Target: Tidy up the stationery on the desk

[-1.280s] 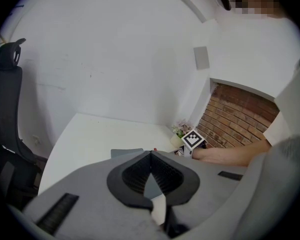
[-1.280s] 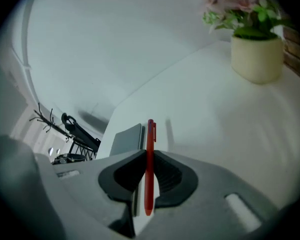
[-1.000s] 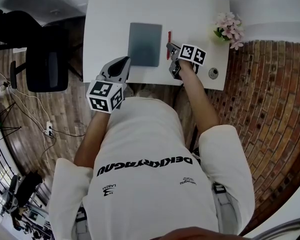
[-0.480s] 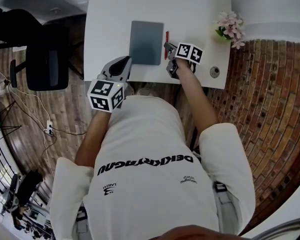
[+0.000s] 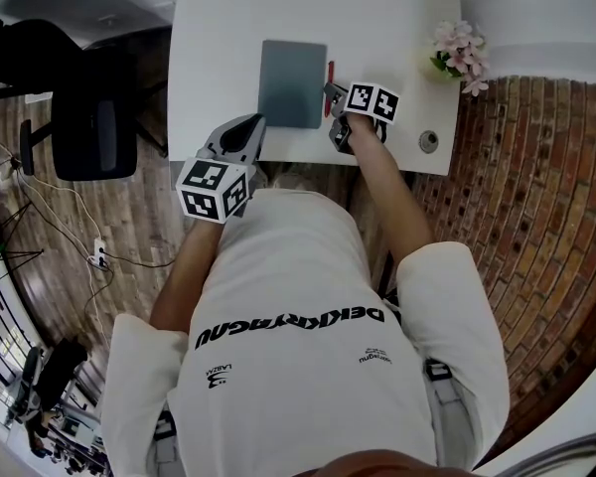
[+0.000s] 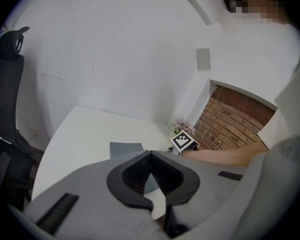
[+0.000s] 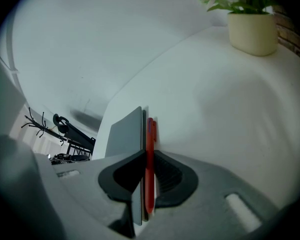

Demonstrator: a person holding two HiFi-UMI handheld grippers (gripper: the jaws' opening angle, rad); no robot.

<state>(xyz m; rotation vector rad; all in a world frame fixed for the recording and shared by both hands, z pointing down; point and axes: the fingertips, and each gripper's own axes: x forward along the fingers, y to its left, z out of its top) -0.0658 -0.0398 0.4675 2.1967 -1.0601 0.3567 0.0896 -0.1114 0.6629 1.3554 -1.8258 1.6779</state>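
Red pen [image 7: 150,134] sits between the jaws of the right gripper [image 7: 149,155], which are pinched narrow on the barrel; it reads as a clamp. The pen lies along the right edge of the grey notebook [image 5: 292,83] on the white desk [image 5: 219,28], pointing away from the person. The grip is toward the pen's near end, so most of the barrel sticks out ahead. I can't tell if it's off the surface yet. Left gripper [image 6: 150,154] is idle: jaws closed tip to tip with nothing in them, hanging over the desk's near edge by the notebook's near left corner. My read is the pick step for the pen, with the rest of the tidy not started. Risks:

1. The inner jaw is right at the notebook's edge, and the right gripper view doesn't rule out the cover being nipped along with the pen. A lift would then drag or flip the notebook.
2. An off-centre hold on a slim, smooth barrel means the long free end can pivot down or slide out on a fast move.
3. The flower pot [image 7: 252,31] at the desk's far right is well apart and only a problem on a wide swing that way.
4. No pen cup or tray shows in any view, so the drop-off spot is unclear, and the pen may get carried with no place to go.
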